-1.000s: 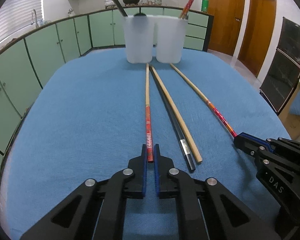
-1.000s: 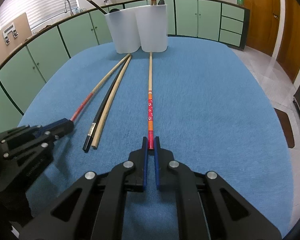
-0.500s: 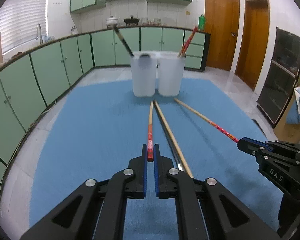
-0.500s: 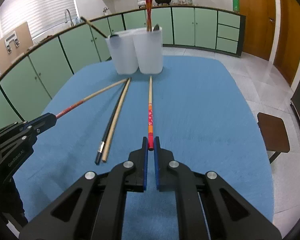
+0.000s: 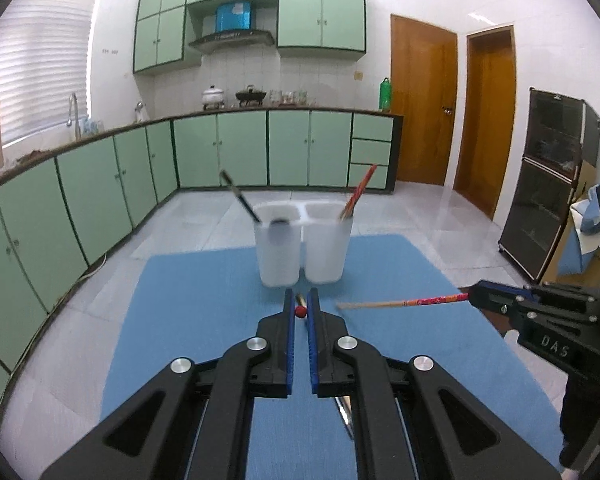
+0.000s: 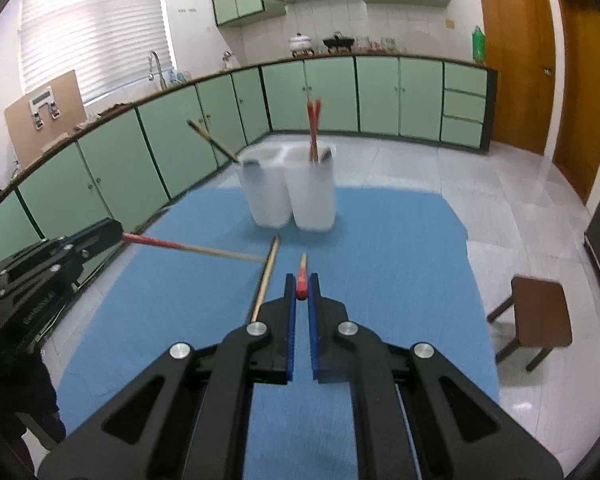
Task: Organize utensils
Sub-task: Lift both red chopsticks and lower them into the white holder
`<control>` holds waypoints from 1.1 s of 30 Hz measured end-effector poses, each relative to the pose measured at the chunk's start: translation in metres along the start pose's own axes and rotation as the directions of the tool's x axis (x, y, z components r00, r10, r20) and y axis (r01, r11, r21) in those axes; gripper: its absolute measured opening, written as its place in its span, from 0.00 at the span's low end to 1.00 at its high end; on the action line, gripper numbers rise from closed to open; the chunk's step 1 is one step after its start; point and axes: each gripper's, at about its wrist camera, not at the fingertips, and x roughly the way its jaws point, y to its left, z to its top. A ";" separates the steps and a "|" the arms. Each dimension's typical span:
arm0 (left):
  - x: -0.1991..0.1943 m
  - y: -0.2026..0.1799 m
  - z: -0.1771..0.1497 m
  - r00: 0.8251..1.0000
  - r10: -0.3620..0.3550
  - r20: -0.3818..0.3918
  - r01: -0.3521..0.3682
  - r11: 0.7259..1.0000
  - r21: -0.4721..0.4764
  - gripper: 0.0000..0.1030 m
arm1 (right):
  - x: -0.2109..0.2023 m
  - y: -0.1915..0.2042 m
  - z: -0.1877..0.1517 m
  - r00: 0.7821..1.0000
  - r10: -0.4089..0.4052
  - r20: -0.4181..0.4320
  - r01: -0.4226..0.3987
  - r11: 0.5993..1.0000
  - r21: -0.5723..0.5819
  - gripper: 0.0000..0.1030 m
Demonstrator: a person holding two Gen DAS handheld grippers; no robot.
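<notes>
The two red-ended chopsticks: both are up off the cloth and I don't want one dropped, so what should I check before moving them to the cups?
1. Left gripper shut on its red-ended chopstick: ok.
2. Right gripper shut on its red-ended chopstick: ok.
3. Both sticks apart, not crossing: ok.
4. Right cup has room beside its red chopsticks: ok.
5. Grip firm enough not to slip: cannot tell.

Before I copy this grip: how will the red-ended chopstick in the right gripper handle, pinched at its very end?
The chopstick looks stiff: it juts straight from the right gripper without sagging. It is thin, so probably light. Being round and held only at its tip, it may pivot or slip between the pads if its far end bumps the cups.
</notes>
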 end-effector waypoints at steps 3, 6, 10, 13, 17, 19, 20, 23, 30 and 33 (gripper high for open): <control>0.002 0.001 0.012 1.000 -0.010 0.020 0.010 1.000 0.008 0.05 | -0.004 0.002 0.020 1.000 0.024 0.013 -0.024 1.000 -0.020 0.05; 0.005 0.002 0.024 0.999 -0.013 0.030 0.012 1.000 0.020 0.05 | -0.004 0.005 0.038 0.998 0.057 0.010 -0.057 0.998 -0.035 0.05; 0.010 0.002 0.034 0.999 -0.023 0.038 0.022 0.999 0.030 0.05 | -0.003 0.011 0.061 0.998 0.067 0.019 -0.065 0.995 -0.077 0.05; 0.012 0.007 0.040 0.999 -0.030 0.040 0.029 0.999 0.027 0.05 | -0.003 0.012 0.076 0.996 0.086 0.019 -0.084 0.992 -0.089 0.05; 0.014 0.015 0.050 0.998 -0.039 0.054 0.038 0.999 0.020 0.05 | -0.007 0.013 0.098 0.994 0.102 0.038 -0.097 0.989 -0.110 0.05; 0.013 0.018 0.057 0.997 -0.042 0.069 0.041 0.999 0.016 0.05 | -0.011 0.014 0.111 0.992 0.110 0.054 -0.103 0.988 -0.118 0.05; 0.012 0.020 0.063 0.996 -0.045 0.080 0.044 0.999 0.014 0.05 | -0.013 0.014 0.119 0.991 0.117 0.064 -0.109 0.987 -0.119 0.05; 0.009 0.024 0.081 0.992 -0.048 0.116 0.046 0.999 0.014 0.05 | -0.020 0.012 0.142 0.985 0.137 0.104 -0.125 0.986 -0.115 0.05; 0.003 0.030 0.140 0.967 -0.029 0.253 0.028 1.000 0.006 0.05 | -0.030 0.002 0.201 0.965 0.106 0.238 -0.086 0.992 -0.094 0.05; 0.012 0.030 0.160 0.957 -0.022 0.288 0.019 1.000 0.014 0.05 | -0.024 -0.006 0.218 0.959 0.068 0.274 -0.048 0.996 -0.081 0.05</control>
